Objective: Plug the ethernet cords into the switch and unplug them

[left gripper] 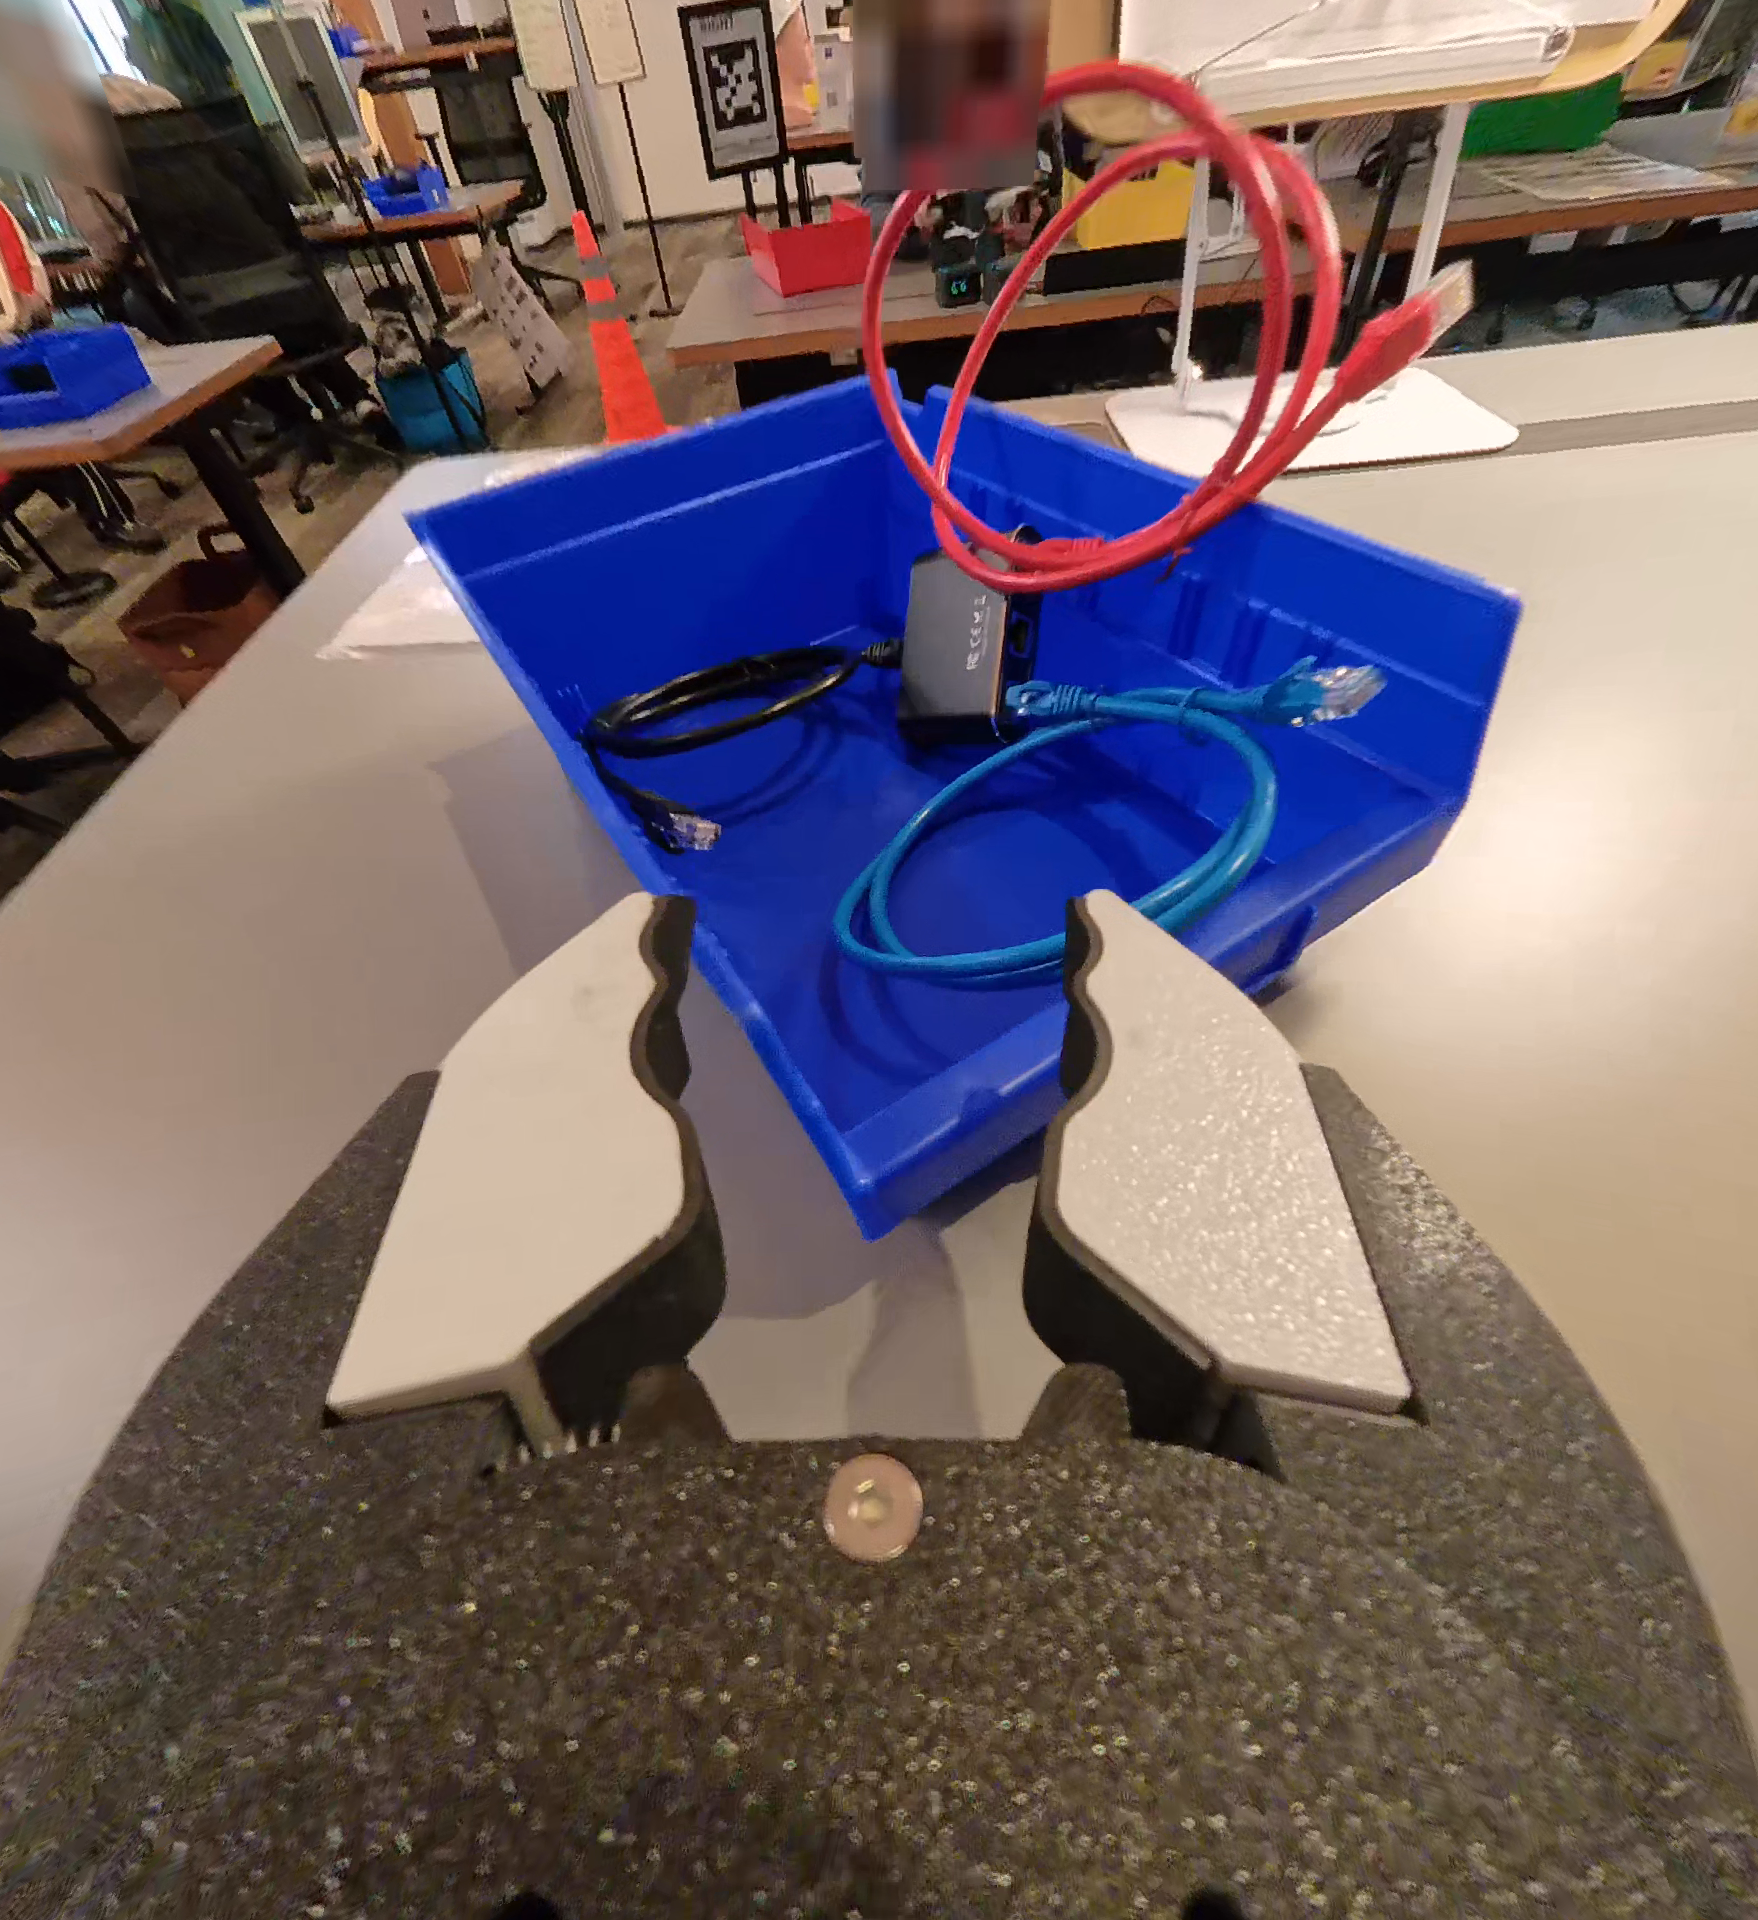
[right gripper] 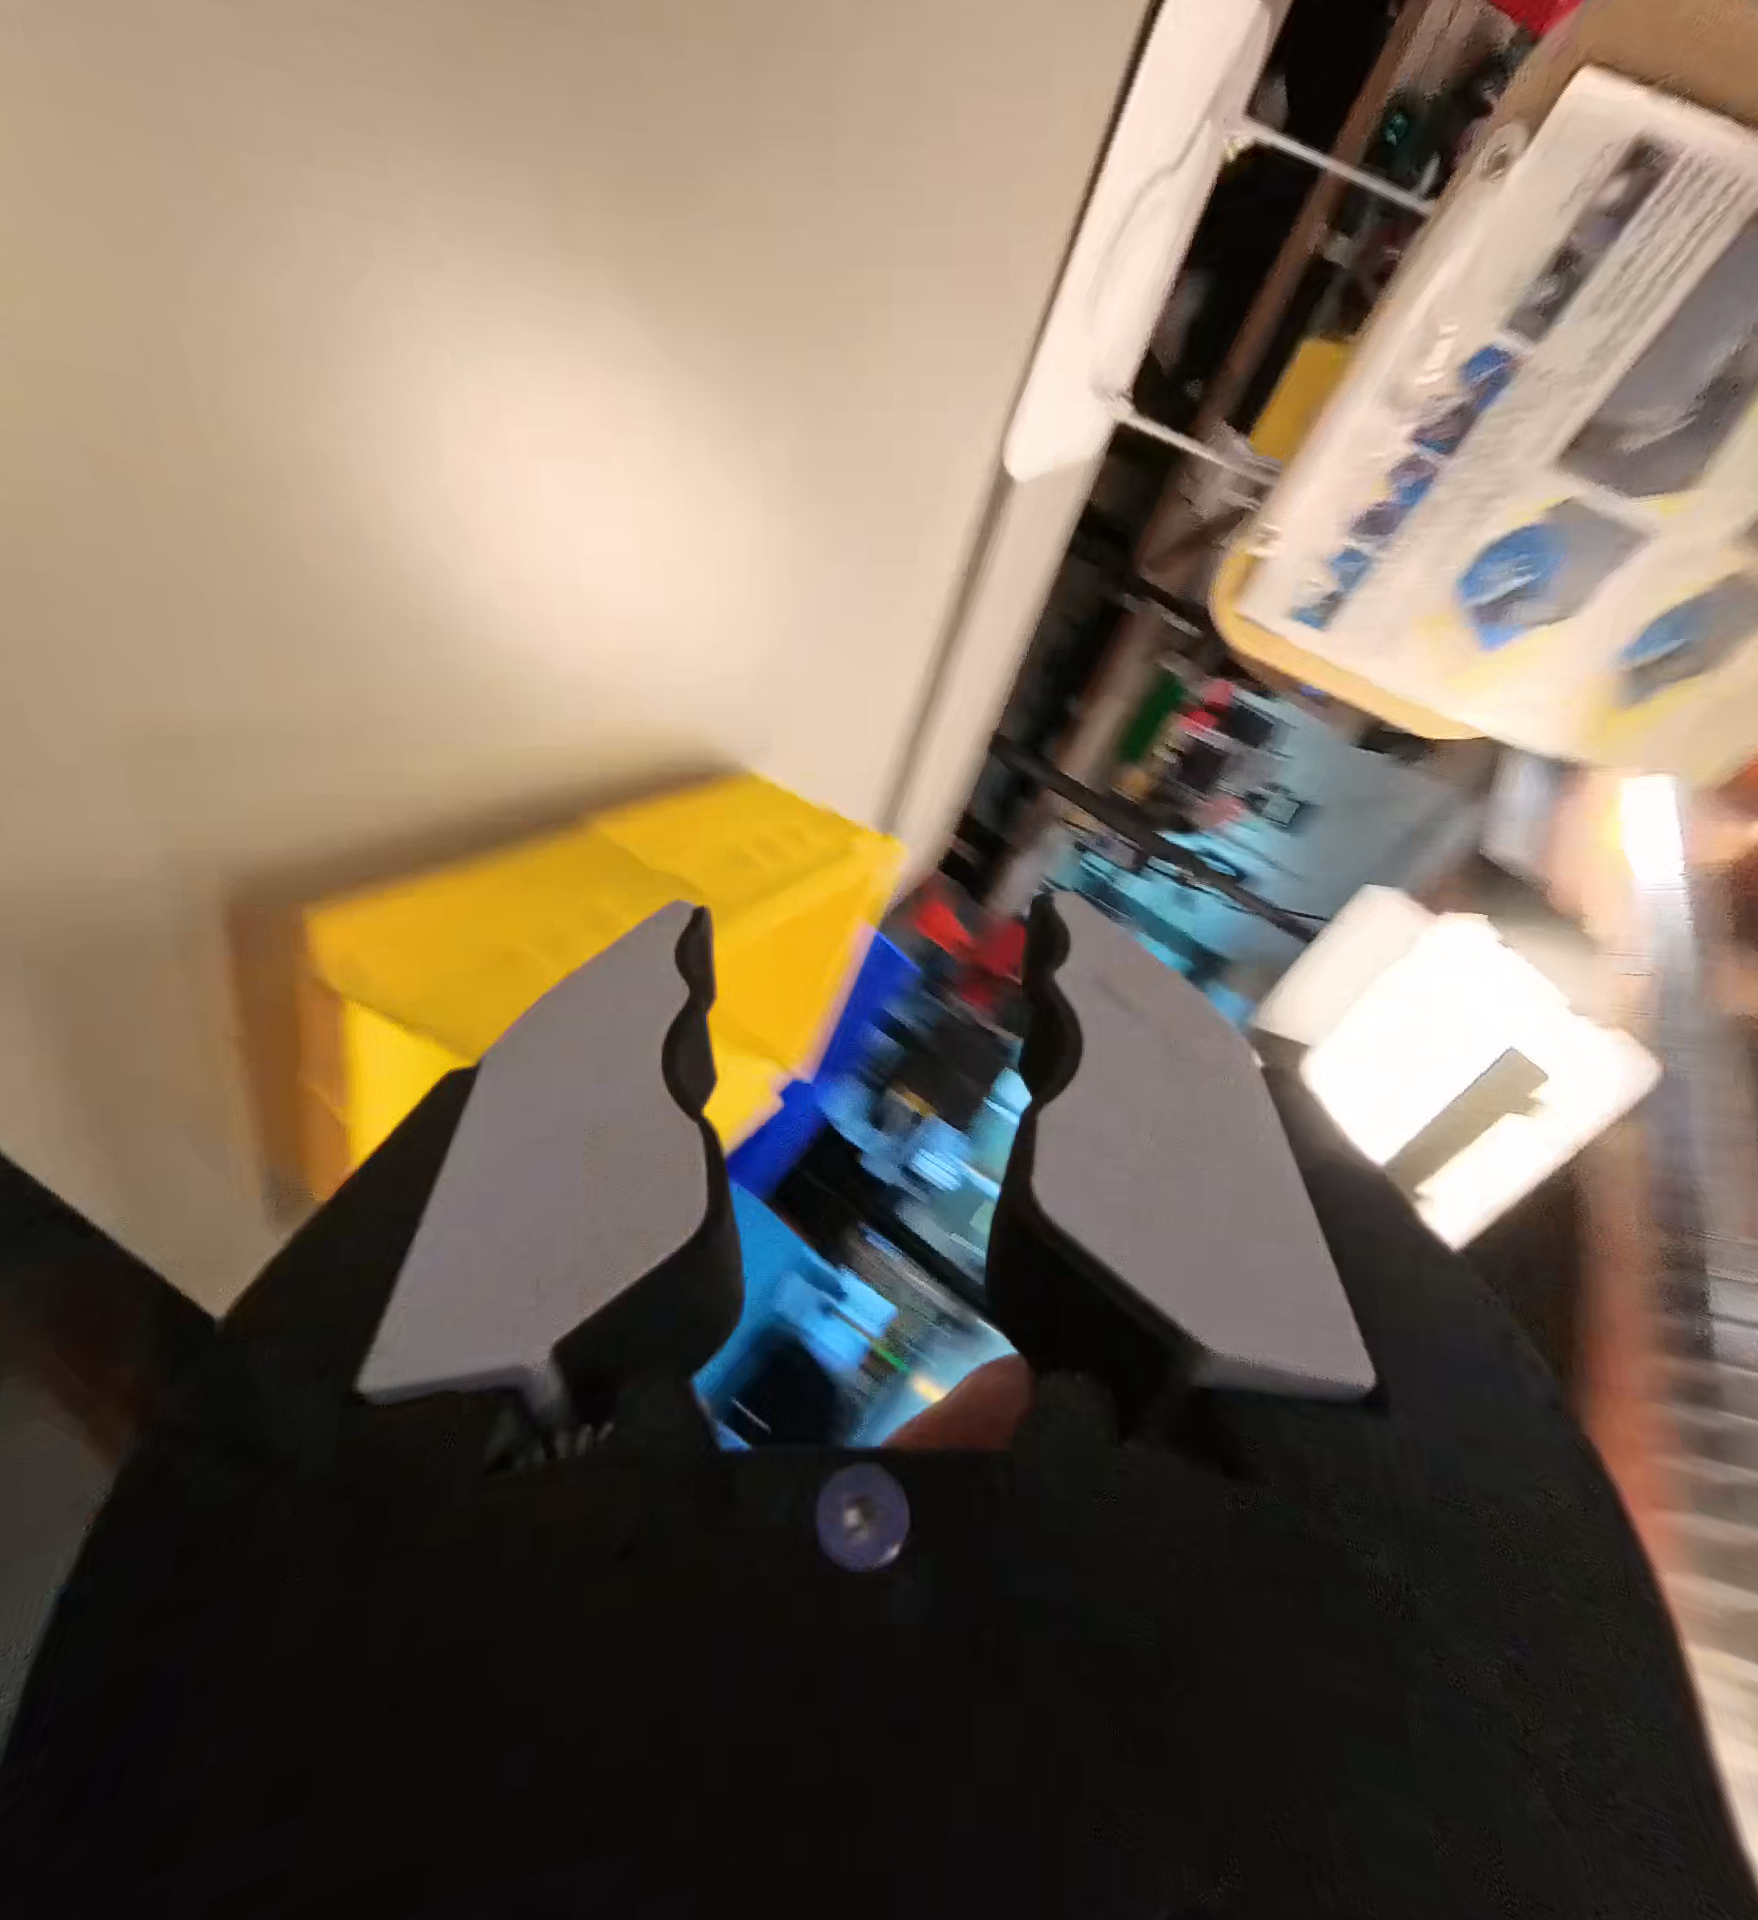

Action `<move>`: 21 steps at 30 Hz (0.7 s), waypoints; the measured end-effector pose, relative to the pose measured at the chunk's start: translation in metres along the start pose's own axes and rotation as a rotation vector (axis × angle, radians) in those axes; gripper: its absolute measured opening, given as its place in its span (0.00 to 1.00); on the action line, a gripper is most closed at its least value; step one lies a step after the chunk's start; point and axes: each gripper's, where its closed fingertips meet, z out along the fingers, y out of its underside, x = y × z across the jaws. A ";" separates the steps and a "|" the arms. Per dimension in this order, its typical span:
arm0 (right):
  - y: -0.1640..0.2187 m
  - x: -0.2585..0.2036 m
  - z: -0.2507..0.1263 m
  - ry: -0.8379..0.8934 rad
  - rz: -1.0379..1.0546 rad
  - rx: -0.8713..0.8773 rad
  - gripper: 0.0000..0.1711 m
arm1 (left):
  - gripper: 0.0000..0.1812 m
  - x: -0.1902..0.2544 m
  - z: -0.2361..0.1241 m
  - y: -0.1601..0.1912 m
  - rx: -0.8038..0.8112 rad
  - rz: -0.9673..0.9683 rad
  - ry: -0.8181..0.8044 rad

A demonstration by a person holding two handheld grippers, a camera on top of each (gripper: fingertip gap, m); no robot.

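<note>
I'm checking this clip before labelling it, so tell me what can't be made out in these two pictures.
- Left wrist view: the switch's ports face away and are partly behind the red cord; which cords are plugged in cannot be told.
- Left wrist view: the blue cord's loop is partly hidden behind the left gripper's fingers.
- Right wrist view: motion blur smears everything past the right gripper; the bin and cords are out of frame.

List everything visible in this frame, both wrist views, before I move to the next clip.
bin: 1, blue, on the grey table
switch: 1, grey, in the bin, propped up
red cord: 1, looped above the switch
blue cord: 1, coiled in the bin
black cord: 1, in the bin, left
yellow bin: 1, blurred, right wrist view
left hand-held gripper: open, empty
right hand-held gripper: open, empty, turned away
</note>
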 end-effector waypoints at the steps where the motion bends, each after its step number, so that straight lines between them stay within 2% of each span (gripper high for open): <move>1: 0.004 -0.009 0.017 -0.045 0.130 0.080 0.35 | 0.40 -0.003 0.005 0.004 -0.008 -0.012 0.002; 3: 0.012 -0.029 0.044 -0.137 0.434 0.245 0.38 | 0.40 -0.012 0.011 0.009 -0.015 -0.017 -0.020; 6: 0.032 -0.053 0.064 -0.222 0.928 0.476 0.40 | 0.36 -0.023 0.016 0.013 -0.040 -0.031 -0.025; 8: 0.053 -0.075 0.076 -0.232 1.198 0.545 0.42 | 0.35 -0.033 0.019 0.018 -0.066 -0.019 -0.051; 10: 0.073 -0.098 0.090 -0.204 1.370 0.548 0.44 | 0.30 -0.037 0.023 0.024 -0.085 -0.012 -0.031; 11: 0.081 -0.108 0.097 -0.185 1.431 0.533 0.44 | 0.24 -0.037 0.024 0.026 -0.087 -0.011 -0.010; 12: 0.090 -0.117 0.106 -0.159 1.468 0.494 0.43 | 0.14 -0.038 0.025 0.027 -0.091 0.001 -0.004; 13: 0.095 -0.124 0.114 -0.142 1.477 0.458 0.41 | 0.11 -0.046 0.025 0.028 -0.097 0.019 -0.043; 16: 0.094 -0.134 0.125 -0.143 1.448 0.449 0.33 | 0.07 -0.068 0.025 0.030 -0.110 0.033 -0.097; 18: 0.095 -0.133 0.125 -0.119 1.421 0.457 0.24 | 0.04 -0.085 0.025 0.032 -0.121 0.031 -0.135; 21: 0.113 -0.134 0.129 -0.032 1.398 0.391 0.13 | 0.05 -0.107 0.023 0.034 -0.138 0.021 -0.165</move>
